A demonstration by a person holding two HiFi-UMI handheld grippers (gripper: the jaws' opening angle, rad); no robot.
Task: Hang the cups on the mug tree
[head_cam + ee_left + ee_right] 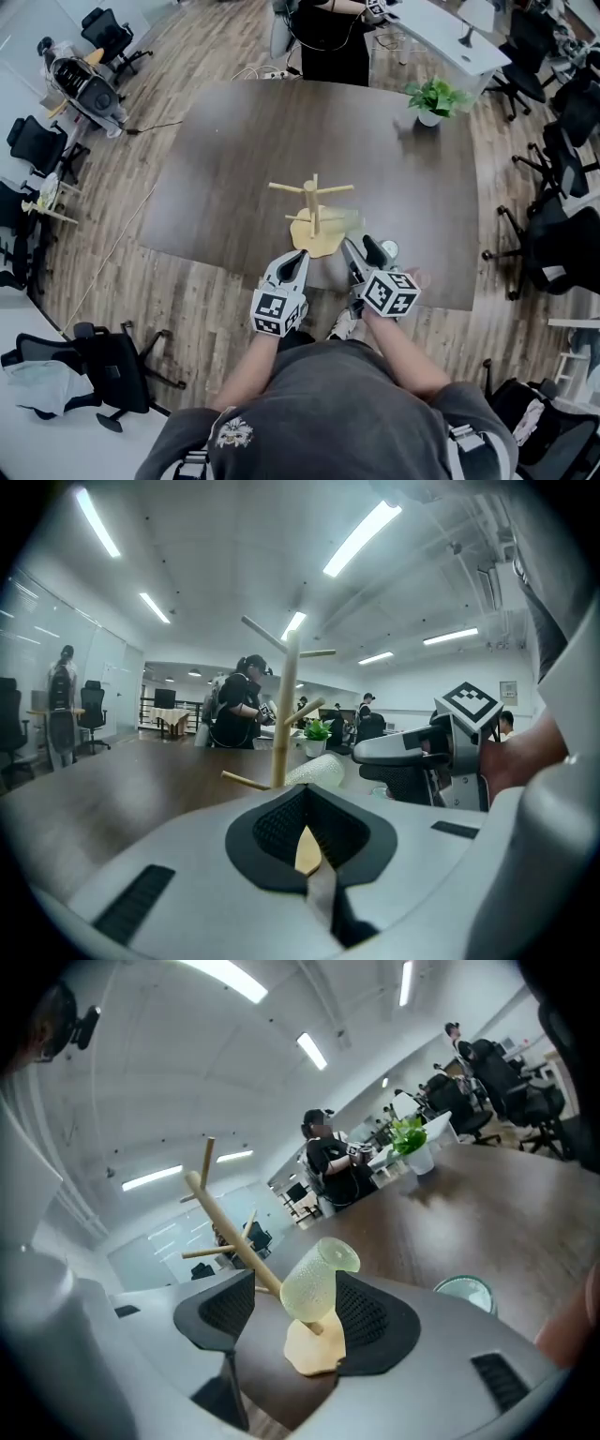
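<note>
Currently the mug tree (314, 214) stands upright by the table's (234, 169) near edge; a ribbed cup (317, 1283) hangs on it, slanting toward the right edge. Right claw (364, 253) is spread apart, left claw (306, 853) pressed together, empty.

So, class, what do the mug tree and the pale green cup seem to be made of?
The mug tree looks like wood, matt and unpainted: pole, pegs and base are all the same light tan. The pale green cup is translucent glass or plastic, I cannot tell which: its wall is covered in fine bumps and light shows through it.
</note>
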